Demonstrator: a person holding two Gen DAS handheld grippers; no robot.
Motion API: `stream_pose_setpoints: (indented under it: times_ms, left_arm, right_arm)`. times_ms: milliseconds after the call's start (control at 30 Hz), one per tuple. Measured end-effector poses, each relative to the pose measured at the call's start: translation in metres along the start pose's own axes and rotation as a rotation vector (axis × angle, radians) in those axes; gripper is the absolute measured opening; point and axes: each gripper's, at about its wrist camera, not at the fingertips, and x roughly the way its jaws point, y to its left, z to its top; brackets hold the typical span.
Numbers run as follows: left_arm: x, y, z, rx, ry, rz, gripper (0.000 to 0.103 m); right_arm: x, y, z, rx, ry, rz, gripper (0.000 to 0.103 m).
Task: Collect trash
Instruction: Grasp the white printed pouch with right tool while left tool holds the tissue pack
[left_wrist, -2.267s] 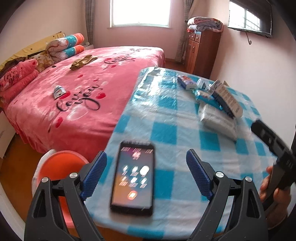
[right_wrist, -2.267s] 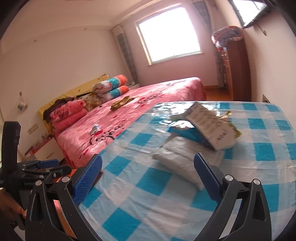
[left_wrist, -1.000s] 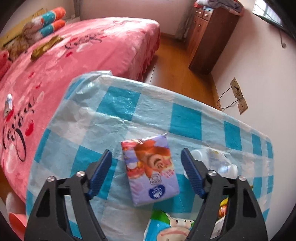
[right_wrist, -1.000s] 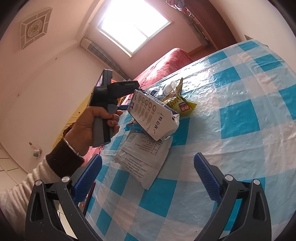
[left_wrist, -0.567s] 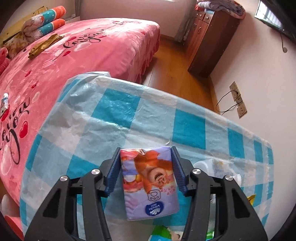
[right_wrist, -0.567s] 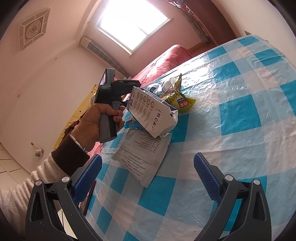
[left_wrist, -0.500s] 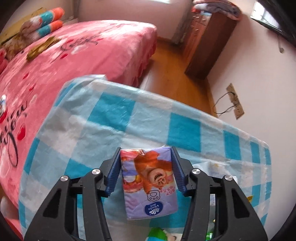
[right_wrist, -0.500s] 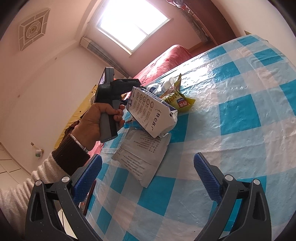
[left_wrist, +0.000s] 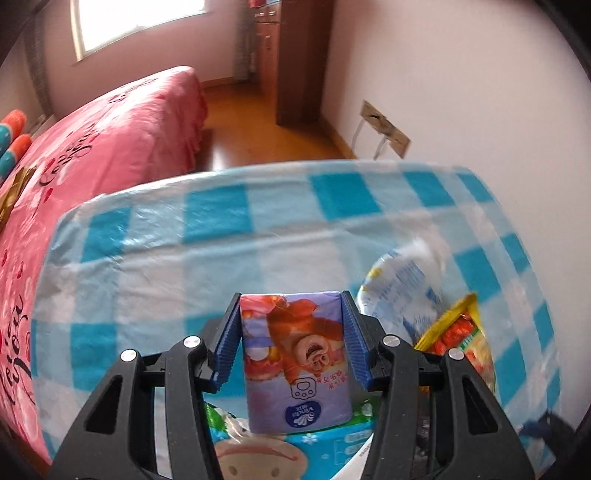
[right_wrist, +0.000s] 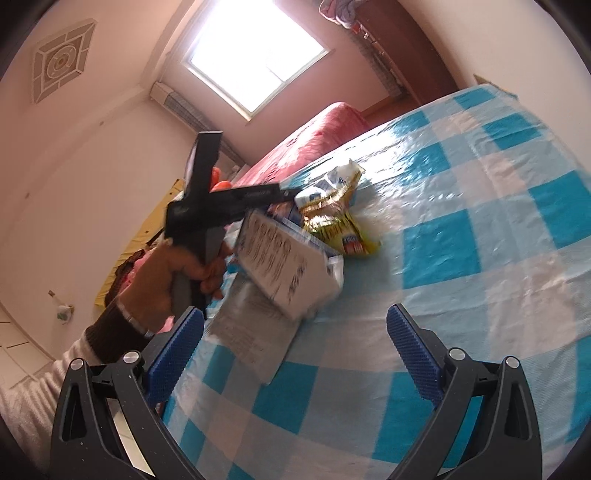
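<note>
My left gripper (left_wrist: 290, 334) is shut on a purple tissue pack (left_wrist: 295, 363) with a cartoon bear and holds it above the blue-checked table (left_wrist: 221, 236). Under it lie a blue cartoon wrapper (left_wrist: 266, 454), a white and blue crumpled bag (left_wrist: 402, 280) and a yellow snack packet (left_wrist: 461, 336). My right gripper (right_wrist: 295, 354) is open and empty over the table. Ahead of it lie a white carton (right_wrist: 284, 266), a flat white pouch (right_wrist: 255, 339) and the yellow snack packet (right_wrist: 340, 225). The left gripper's body, held by a hand (right_wrist: 162, 280), shows at the left.
A pink bed (left_wrist: 92, 147) stands left of the table. A wooden cabinet (left_wrist: 291, 55) and a wall socket (left_wrist: 384, 127) are beyond the table's far edge. The table (right_wrist: 480, 229) stretches to the right in the right wrist view.
My left gripper closed on the tissue pack about half a second ago and has since lifted and tilted it. The right gripper stayed open and shifted slightly.
</note>
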Motion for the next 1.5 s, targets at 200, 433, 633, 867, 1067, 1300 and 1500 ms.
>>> stream_pose_setpoints:
  times_ms: [200, 433, 633, 867, 1067, 1300, 1500]
  left_arm:
    - [-0.009, -0.037, -0.038, 0.073, 0.035, -0.058, 0.052]
    - [-0.025, -0.061, -0.063, 0.087, 0.013, -0.072, 0.052]
    - [-0.038, -0.046, -0.061, -0.021, -0.043, -0.084, 0.052]
    - [-0.063, -0.031, -0.059, -0.091, -0.102, -0.084, 0.052]
    - [-0.096, -0.022, -0.067, -0.133, -0.148, -0.103, 0.052]
    - [-0.130, -0.010, -0.086, -0.189, -0.194, -0.140, 0.052]
    - [-0.153, -0.001, -0.107, -0.225, -0.215, -0.152, 0.052]
  right_arm:
    - [-0.004, 0.004, 0.000, -0.055, -0.005, -0.050, 0.098]
    - [0.009, 0.021, -0.011, -0.188, 0.066, -0.140, 0.098]
    - [0.026, 0.021, -0.017, -0.225, 0.149, -0.165, 0.098]
    - [0.032, 0.032, -0.032, -0.280, 0.227, -0.087, 0.098]
    - [0.032, 0.039, -0.034, -0.310, 0.229, -0.035, 0.098]
    - [0.040, 0.045, -0.035, -0.357, 0.200, -0.140, 0.078]
    - [0.040, 0.048, -0.038, -0.391, 0.196, -0.203, 0.067]
